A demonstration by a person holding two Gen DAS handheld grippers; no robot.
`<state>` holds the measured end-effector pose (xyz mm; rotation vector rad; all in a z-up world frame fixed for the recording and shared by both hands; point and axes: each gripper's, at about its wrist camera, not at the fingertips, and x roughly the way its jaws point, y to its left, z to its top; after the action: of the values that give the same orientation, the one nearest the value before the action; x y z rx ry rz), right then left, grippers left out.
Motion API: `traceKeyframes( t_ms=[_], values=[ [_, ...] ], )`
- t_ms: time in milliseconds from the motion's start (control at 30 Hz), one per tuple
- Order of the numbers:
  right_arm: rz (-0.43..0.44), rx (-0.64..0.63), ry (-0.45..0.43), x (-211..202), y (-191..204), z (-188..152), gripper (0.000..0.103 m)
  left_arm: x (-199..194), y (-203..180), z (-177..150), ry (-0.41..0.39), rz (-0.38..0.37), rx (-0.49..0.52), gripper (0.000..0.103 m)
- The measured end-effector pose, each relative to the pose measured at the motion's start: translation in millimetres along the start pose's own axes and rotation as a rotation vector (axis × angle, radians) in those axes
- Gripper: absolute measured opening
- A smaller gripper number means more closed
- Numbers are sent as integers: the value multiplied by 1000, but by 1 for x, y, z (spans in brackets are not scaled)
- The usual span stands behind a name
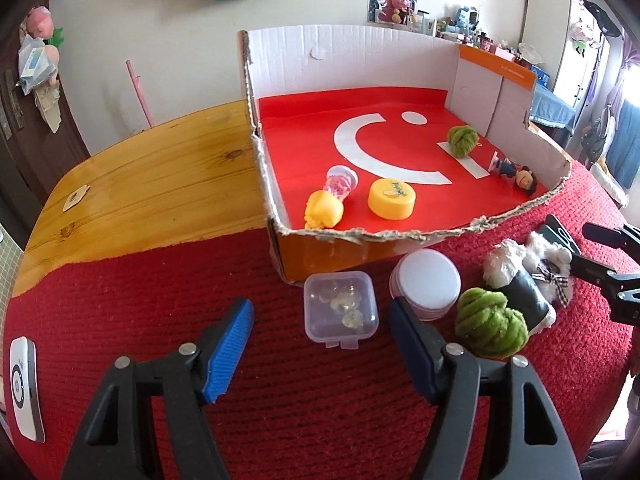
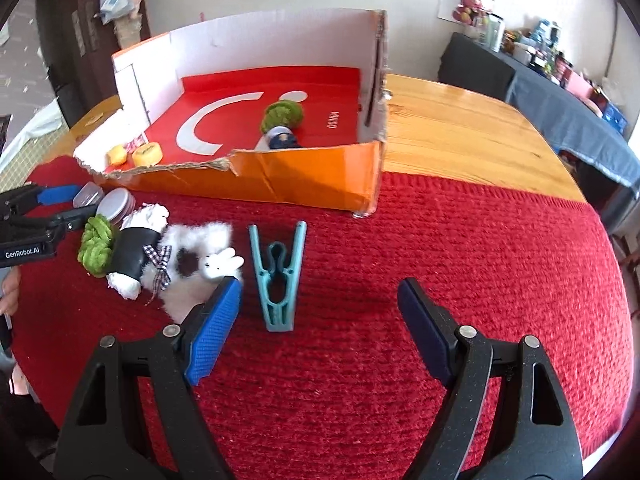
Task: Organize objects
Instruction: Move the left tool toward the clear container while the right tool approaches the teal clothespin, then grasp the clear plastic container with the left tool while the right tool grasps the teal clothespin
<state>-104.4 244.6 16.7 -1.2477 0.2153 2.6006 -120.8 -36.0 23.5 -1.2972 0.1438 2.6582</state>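
Observation:
An open cardboard box [image 1: 332, 254] with a red floor holds a yellow toy [image 1: 324, 210], a yellow round tin [image 1: 391, 199], a green yarn ball [image 1: 463, 140] and a small doll [image 1: 516, 174]. On the red mat in front lie a clear plastic case [image 1: 340, 306], a white round tin [image 1: 426, 282], a green yarn ball [image 1: 492, 326] and a black-and-white plush [image 1: 528, 276]. My left gripper [image 1: 320, 346] is open, its fingers either side of the clear case. My right gripper [image 2: 320, 308] is open above the mat, beside a teal clothes peg [image 2: 278, 276]. The box also shows in the right wrist view [image 2: 304, 172].
A wooden table [image 1: 160, 176] carries the red mat [image 1: 120, 312]. A white device [image 1: 25, 388] lies at the mat's left edge. A shelf of clutter [image 2: 540, 52] and a dark cloth-covered table stand behind on the right.

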Motion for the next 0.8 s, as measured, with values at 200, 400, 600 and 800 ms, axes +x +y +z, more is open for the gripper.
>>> traceKeyframes(
  t_ms=[200, 400, 600, 800],
  values=[
    [20, -16, 4, 6, 4, 5, 51, 0, -3, 1, -9, -18, 12, 61],
    [50, -57, -13, 7, 13, 5, 29, 0, -7, 2, -21, -69, 23, 38],
    [82, -56, -27, 5, 14, 3, 23, -2, -8, 0, -33, -83, 17, 36],
    [122, -27, -57, -10, 12, 3, 23, -10, -7, -3, -42, -101, 0, 36]
  ],
)
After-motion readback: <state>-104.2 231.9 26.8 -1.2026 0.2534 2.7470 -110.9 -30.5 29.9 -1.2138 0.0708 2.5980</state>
